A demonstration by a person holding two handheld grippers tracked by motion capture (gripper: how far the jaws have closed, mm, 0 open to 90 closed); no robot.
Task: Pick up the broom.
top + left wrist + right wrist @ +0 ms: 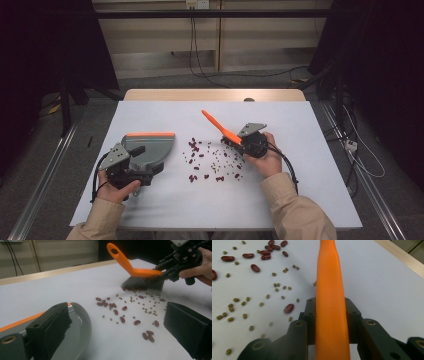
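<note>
White sheeting covers the table (300, 200), with dark curtains and loose cables behind it at the top of the high view. At lower centre of the right gripper view, the right gripper (329, 315) has its jaws pressed onto the orange handle of a small brush (220, 128), which runs up the middle of that frame; in the left gripper view the brush's dark bristles sit on the table at upper right, at the far edge of the spill, likely so a stroke would push it toward the pan. Red beans (195, 150) and smaller green beans (147, 307) lie scattered mid-frame in the high view, between the two tools. The left gripper (131, 162), at lower left there, pinches the handle of a grey dustpan (152, 147), whose orange-edged lip faces away from the person, beside the beans rather than toward them.
</note>
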